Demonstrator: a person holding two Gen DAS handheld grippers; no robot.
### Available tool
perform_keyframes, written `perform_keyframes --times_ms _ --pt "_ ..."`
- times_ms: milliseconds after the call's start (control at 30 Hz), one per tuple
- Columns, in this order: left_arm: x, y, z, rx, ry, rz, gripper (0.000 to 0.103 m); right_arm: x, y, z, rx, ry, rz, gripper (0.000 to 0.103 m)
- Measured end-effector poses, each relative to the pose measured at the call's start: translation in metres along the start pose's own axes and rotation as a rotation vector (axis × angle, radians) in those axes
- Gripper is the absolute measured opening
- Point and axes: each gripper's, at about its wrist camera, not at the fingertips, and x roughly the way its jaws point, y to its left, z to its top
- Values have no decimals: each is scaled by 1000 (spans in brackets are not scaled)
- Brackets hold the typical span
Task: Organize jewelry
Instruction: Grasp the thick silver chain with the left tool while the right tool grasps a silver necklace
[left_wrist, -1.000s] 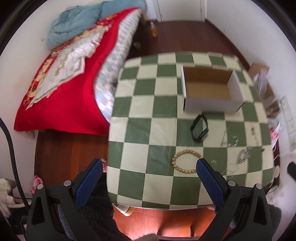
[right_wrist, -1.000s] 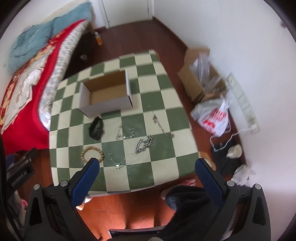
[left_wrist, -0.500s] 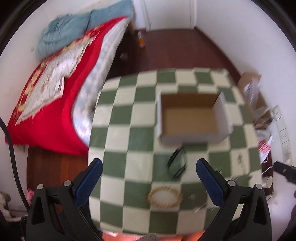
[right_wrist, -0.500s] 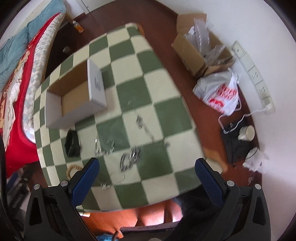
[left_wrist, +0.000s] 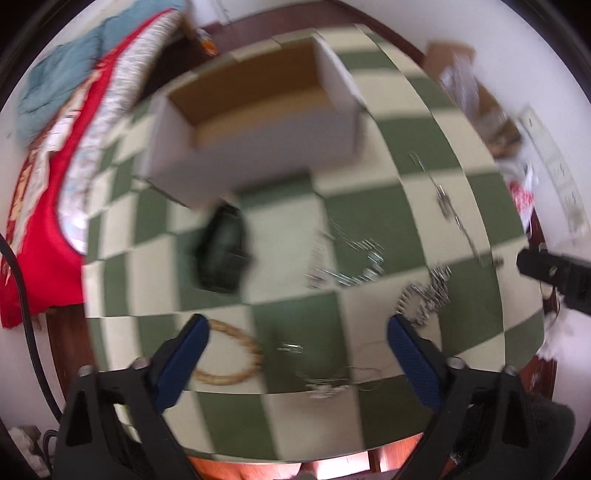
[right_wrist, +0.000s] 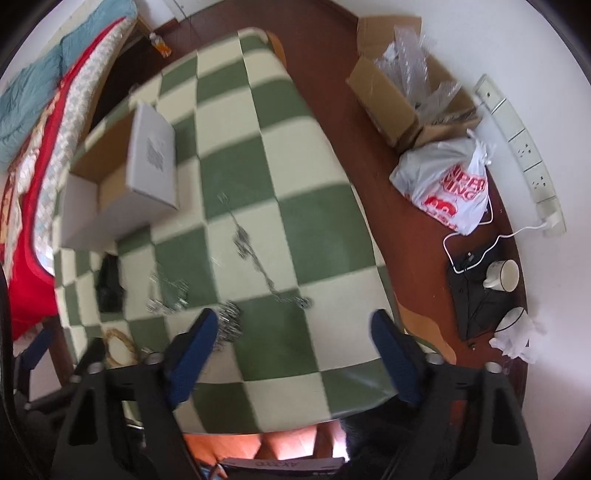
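Looking down on the table (left_wrist: 369, 206) with its green and cream checked cloth, both claws hang above the near edge and point almost straight down.

The left gripper (left_wrist: 297, 360) has its blue pads apart and they are closing; nothing is pressed between them. Under the gap lies a thin silver chain (left_wrist: 325, 384), blurred, and just left of it the wooden bead bracelet (left_wrist: 236, 354), partly behind the left pad. I cannot tell if any pad touches them.

The right gripper (right_wrist: 293, 350) is also closing with the pads still apart, and only bare cloth shows in the gap. A chunky silver chain (right_wrist: 229, 325) lies just beside its left pad.

Farther on the cloth are more pieces: a black bracelet (left_wrist: 221, 251) to the left, a tangle of silver chains (left_wrist: 347, 258) in the middle, and a long thin necklace (right_wrist: 258, 258) running from far to near on the right. The white cardboard box (left_wrist: 258, 147) stands open at the far left of the table, with nothing visible inside.

On the floor to the right are a brown carton (right_wrist: 399, 107), a white plastic bag (right_wrist: 447, 188) and a cup (right_wrist: 502, 277). A red bed cover (left_wrist: 33, 221) is at the left.
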Motion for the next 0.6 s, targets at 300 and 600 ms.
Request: perform_keyframes --times_ms 300,600 --pt "23 -58 0 108 15 -48 73 18 -40 -3 56 0 0 74" --pt "23 -59 11 130 -45 -141 49 27 -53 -4 85 -4 12 74"
